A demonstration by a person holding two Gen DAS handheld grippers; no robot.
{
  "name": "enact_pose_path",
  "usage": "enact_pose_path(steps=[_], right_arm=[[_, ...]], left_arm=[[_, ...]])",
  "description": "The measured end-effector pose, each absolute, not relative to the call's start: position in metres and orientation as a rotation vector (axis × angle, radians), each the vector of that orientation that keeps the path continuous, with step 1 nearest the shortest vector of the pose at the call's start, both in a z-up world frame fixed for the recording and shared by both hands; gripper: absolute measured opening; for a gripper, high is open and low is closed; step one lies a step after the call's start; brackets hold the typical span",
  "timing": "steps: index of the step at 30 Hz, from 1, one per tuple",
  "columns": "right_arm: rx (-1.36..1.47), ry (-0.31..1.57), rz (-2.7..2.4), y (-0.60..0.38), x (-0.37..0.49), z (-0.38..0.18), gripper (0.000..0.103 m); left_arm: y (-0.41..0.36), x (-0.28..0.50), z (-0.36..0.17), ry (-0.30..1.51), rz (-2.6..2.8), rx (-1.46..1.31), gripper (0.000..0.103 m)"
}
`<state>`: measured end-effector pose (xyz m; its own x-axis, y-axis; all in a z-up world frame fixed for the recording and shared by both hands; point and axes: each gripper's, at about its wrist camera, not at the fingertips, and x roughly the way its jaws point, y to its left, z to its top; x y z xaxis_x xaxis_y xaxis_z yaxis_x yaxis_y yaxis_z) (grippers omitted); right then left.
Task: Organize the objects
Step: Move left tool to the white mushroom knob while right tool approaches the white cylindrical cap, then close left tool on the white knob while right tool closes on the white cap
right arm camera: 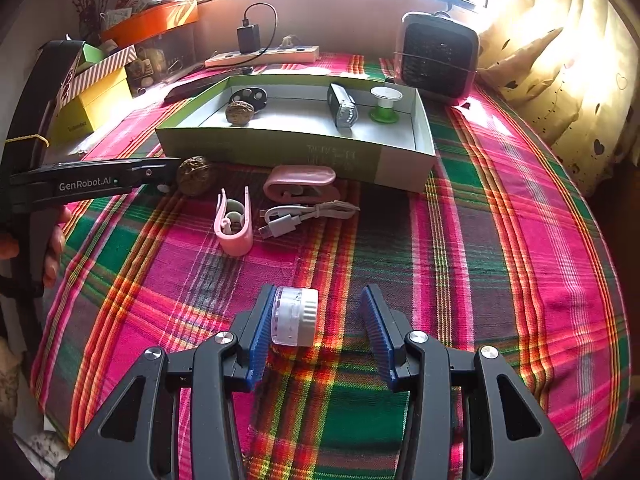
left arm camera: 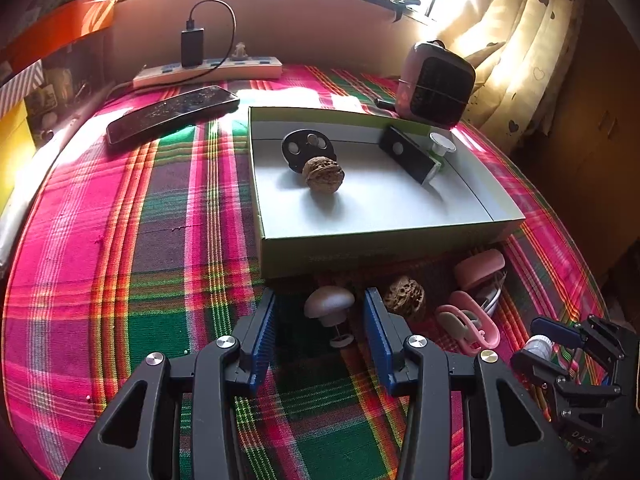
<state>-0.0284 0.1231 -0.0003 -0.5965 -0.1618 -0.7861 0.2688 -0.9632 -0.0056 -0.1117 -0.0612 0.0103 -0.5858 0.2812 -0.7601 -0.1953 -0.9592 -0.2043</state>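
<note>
My left gripper (left arm camera: 320, 295) stands open around a white mushroom-shaped knob (left arm camera: 329, 303) on the plaid cloth, with a gap on both sides. A loose walnut (left arm camera: 404, 298) lies just outside its right finger. My right gripper (right arm camera: 319, 290) is open; a small clear jar with a white lid (right arm camera: 294, 316) lies against its left pad, apart from the right pad. The open green-and-white box (left arm camera: 380, 236) holds a walnut (left arm camera: 323, 174), a black disc (left arm camera: 306, 146), a black bar (left arm camera: 408, 154) and a green spool (left arm camera: 440, 148). In front of the box lie a pink clip (right arm camera: 234, 224), a pink case (right arm camera: 300, 182) and a white cable (right arm camera: 304, 216).
A phone (left arm camera: 172, 114), a power strip with a charger (left arm camera: 208, 70) and a small heater (left arm camera: 436, 84) sit behind the box. Yellow and striped boxes (right arm camera: 96, 108) stand at the far left. A person's hand (right arm camera: 52, 248) holds the left gripper (right arm camera: 160, 178). Curtains hang at the right.
</note>
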Motion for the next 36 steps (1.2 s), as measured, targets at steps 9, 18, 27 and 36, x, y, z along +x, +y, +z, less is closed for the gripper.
enact_pose_path(steps=[9, 18, 27, 36], right_arm=[[1.229, 0.199, -2.58, 0.126, -0.027, -0.001, 0.042], [1.193, 0.198, -2.55, 0.129, -0.029, -0.001, 0.03], [1.166, 0.195, -2.542, 0.133, -0.031, -0.001, 0.019], [1.149, 0.173, -2.539, 0.135, -0.031, -0.001, 0.019]], left_arm=[[-0.059, -0.112, 0.01, -0.148, 2.602, -1.257, 0.04], [-0.057, -0.111, 0.01, -0.103, 2.669, -1.284, 0.024], [-0.058, -0.106, 0.009, -0.109, 2.711, -1.286, 0.02], [-0.057, -0.102, 0.009, -0.113, 2.724, -1.286, 0.02]])
